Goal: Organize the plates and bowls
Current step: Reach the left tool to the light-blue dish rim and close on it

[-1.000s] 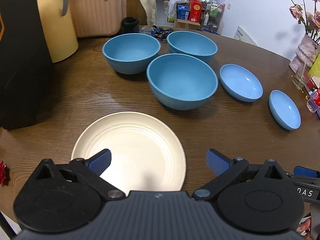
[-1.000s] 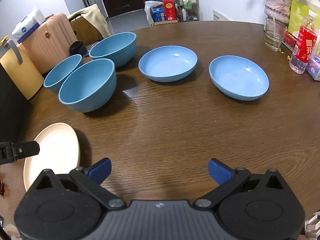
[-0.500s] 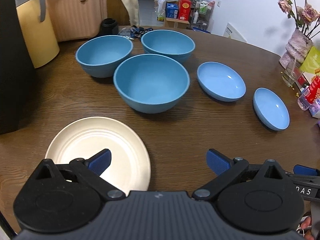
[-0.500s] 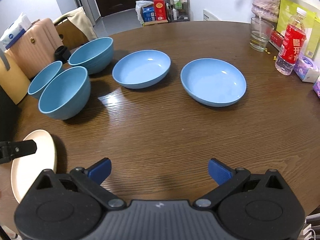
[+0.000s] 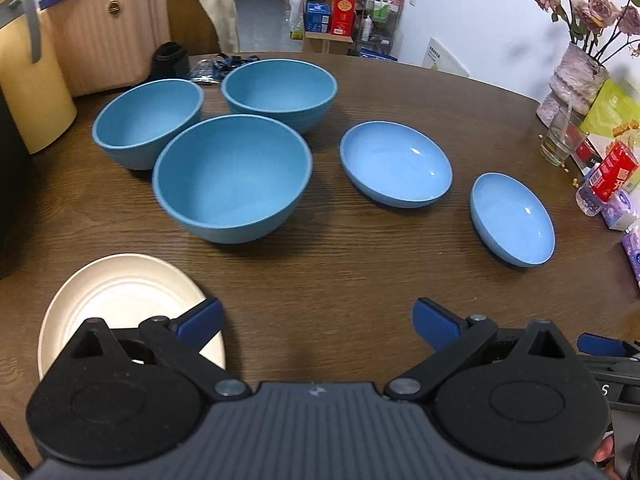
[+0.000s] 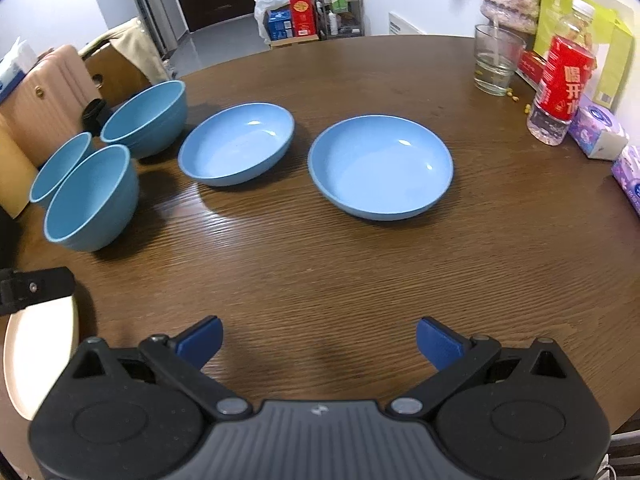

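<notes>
Three deep blue bowls stand close together on the round wooden table (image 5: 360, 260): a near one (image 5: 232, 178), a far left one (image 5: 148, 122) and a far right one (image 5: 280, 90). Two shallow light blue plates lie to their right, one nearer the bowls (image 5: 396, 164) (image 6: 236, 144) and one further right (image 5: 512, 218) (image 6: 380, 166). A cream plate (image 5: 120, 300) (image 6: 40, 352) lies at the near left. My left gripper (image 5: 316, 320) is open and empty above the table, its left finger over the cream plate. My right gripper (image 6: 318, 338) is open and empty, in front of the right blue plate.
A glass (image 6: 498, 60), a red-labelled bottle (image 6: 560, 92), tissue packs (image 6: 598, 132) and a vase (image 5: 572, 80) stand along the table's right edge. A pink suitcase (image 5: 108, 28) and a yellow container (image 5: 28, 84) stand at the far left.
Both grippers have swung to the right. The cream plate has slid toward the left edge of both views and the light blue plates have come nearer the centre. Both grippers stay open.
</notes>
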`<state>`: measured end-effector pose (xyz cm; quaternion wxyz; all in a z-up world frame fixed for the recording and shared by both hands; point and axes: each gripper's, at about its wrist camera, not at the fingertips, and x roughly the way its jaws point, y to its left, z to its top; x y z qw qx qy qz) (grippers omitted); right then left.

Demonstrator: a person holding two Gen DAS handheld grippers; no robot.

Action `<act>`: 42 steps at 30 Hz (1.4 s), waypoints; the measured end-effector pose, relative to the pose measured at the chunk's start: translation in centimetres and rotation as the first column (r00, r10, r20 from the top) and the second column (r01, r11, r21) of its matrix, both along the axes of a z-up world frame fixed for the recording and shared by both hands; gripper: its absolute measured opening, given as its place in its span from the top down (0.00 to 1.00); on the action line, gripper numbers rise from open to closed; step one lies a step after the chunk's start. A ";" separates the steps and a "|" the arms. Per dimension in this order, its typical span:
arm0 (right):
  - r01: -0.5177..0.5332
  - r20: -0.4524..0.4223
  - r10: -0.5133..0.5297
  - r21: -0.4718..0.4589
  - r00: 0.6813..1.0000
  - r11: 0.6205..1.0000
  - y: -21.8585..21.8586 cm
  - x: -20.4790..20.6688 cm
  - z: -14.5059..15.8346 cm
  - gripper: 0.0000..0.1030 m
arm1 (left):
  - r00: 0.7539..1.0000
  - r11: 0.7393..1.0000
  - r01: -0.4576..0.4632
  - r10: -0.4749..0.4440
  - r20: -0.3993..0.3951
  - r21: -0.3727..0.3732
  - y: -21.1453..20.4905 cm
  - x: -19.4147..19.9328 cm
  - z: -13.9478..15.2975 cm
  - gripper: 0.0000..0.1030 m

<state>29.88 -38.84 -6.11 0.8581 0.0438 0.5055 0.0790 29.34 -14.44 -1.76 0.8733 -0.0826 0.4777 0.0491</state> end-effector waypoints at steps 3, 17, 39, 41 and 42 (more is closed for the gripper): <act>0.013 -0.010 -0.013 0.001 1.000 1.000 -1.0 0.8 -0.3 0.00 | 1.000 1.000 0.007 -0.007 -0.003 -0.009 -1.0 0.8 -0.2 0.00; 0.004 -0.028 -0.004 -0.005 1.000 1.000 -5.1 6.1 -1.6 0.00 | 1.000 1.000 -0.011 0.010 -0.025 -0.021 -4.4 5.5 -1.3 0.00; -0.036 -0.015 0.035 -0.030 0.999 0.999 -9.5 14.7 -2.5 0.06 | 0.996 0.999 -0.040 0.039 -0.080 -0.017 -11.3 13.5 -3.2 0.00; -0.038 -0.021 0.037 -0.026 0.999 0.999 -9.6 15.2 -2.8 0.07 | 0.995 0.999 -0.049 0.047 -0.091 -0.020 -11.7 14.1 -3.6 0.00; -0.040 -0.023 0.039 -0.024 0.999 0.999 -9.7 15.4 -3.0 0.07 | 0.994 0.999 -0.050 0.048 -0.096 -0.021 -11.9 14.3 -3.8 0.00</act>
